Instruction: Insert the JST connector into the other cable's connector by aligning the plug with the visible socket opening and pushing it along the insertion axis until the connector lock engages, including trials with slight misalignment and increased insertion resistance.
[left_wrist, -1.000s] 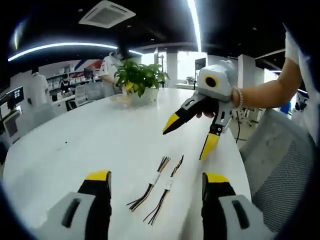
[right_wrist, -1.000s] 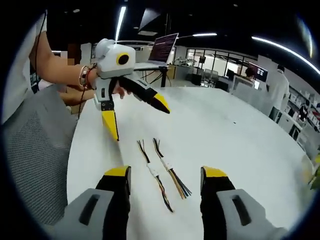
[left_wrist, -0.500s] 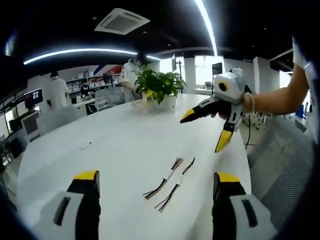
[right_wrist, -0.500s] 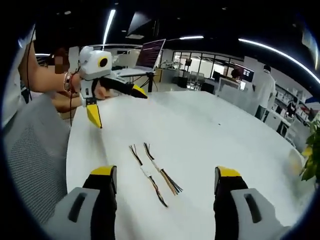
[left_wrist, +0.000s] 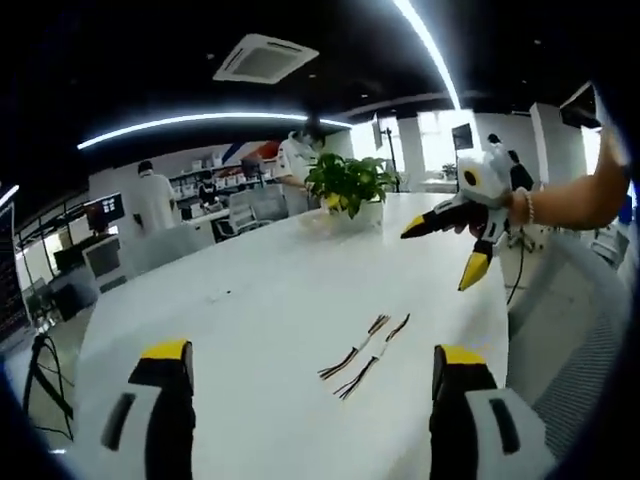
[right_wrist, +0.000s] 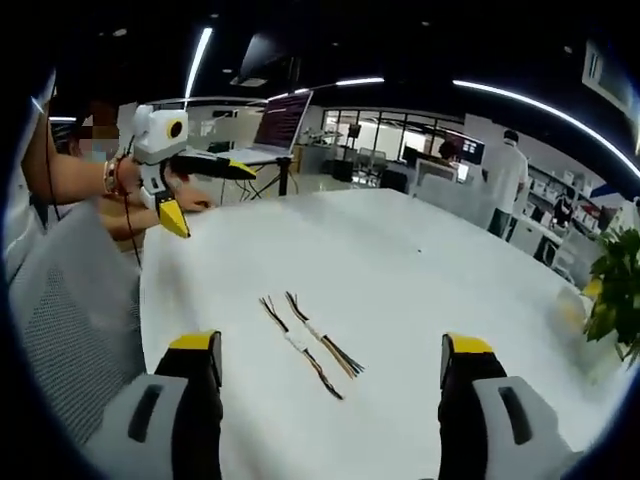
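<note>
On the white table (left_wrist: 250, 330), the two cables are lying side by side, close but apart: one cable (left_wrist: 352, 351) and the other cable (left_wrist: 373, 362), nothing touching them. Both grippers are hanging in the air above the tabletop, well back from the wires. The left gripper (left_wrist: 310, 365) is gaping wide and holding nothing, and the right gripper (right_wrist: 330, 350) is sitting wide too, also empty.
</note>
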